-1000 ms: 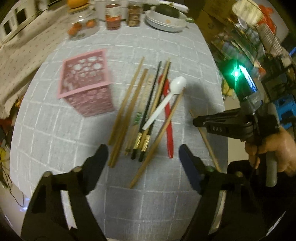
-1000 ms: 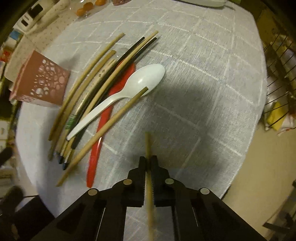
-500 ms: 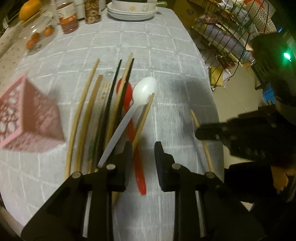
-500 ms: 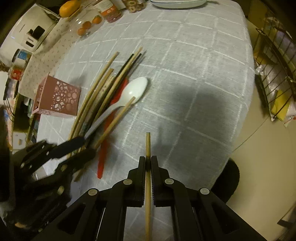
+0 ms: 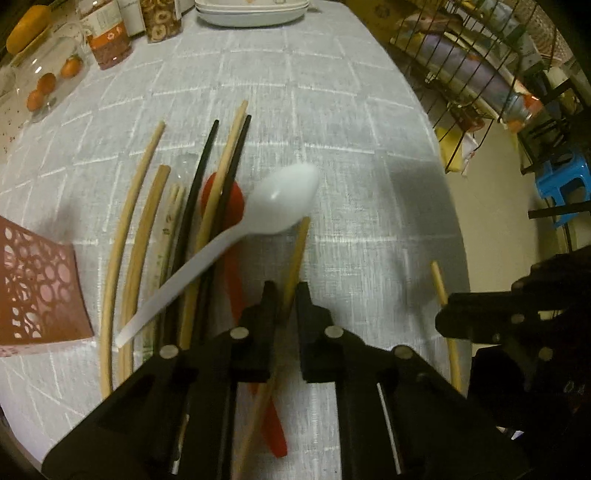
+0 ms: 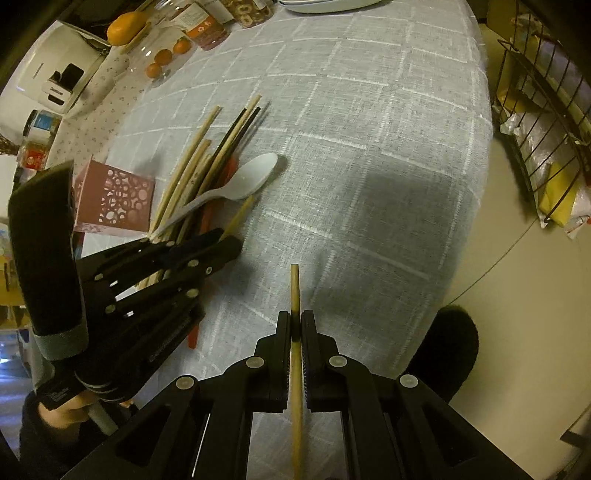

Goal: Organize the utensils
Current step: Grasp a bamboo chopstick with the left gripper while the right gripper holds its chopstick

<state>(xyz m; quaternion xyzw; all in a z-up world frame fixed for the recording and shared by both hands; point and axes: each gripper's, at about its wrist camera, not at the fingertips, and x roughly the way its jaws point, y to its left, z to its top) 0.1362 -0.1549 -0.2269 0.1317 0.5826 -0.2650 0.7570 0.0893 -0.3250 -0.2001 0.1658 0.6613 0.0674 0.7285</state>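
Several bamboo and black chopsticks [image 5: 207, 206], a white spoon [image 5: 280, 199] and a red utensil [image 5: 225, 199] lie bunched on the grey checked cloth. A pink perforated holder [image 5: 37, 288] stands left of them. My left gripper [image 5: 287, 291] points down at the pile's right side, and its jaws are closing on a bamboo chopstick [image 5: 297, 251] that runs between the pads. My right gripper [image 6: 295, 317] is shut on a separate bamboo chopstick [image 6: 294, 288], held above the cloth near the table's right edge. The right wrist view shows the left gripper [image 6: 229, 240] beside the spoon [image 6: 251, 177].
Jars [image 5: 107, 40], stacked plates [image 5: 255, 11] and a glass container of small oranges [image 5: 48, 81] line the far side. The pink holder [image 6: 114, 199] stands by the left edge. A wire rack [image 5: 480, 66] and blue stool [image 5: 565, 184] stand off the table's right edge.
My left gripper came down and to the right onto the pile and its jaws went from wide apart to nearly together around one bamboo chopstick. My right gripper drifted with its chopstick still clamped.
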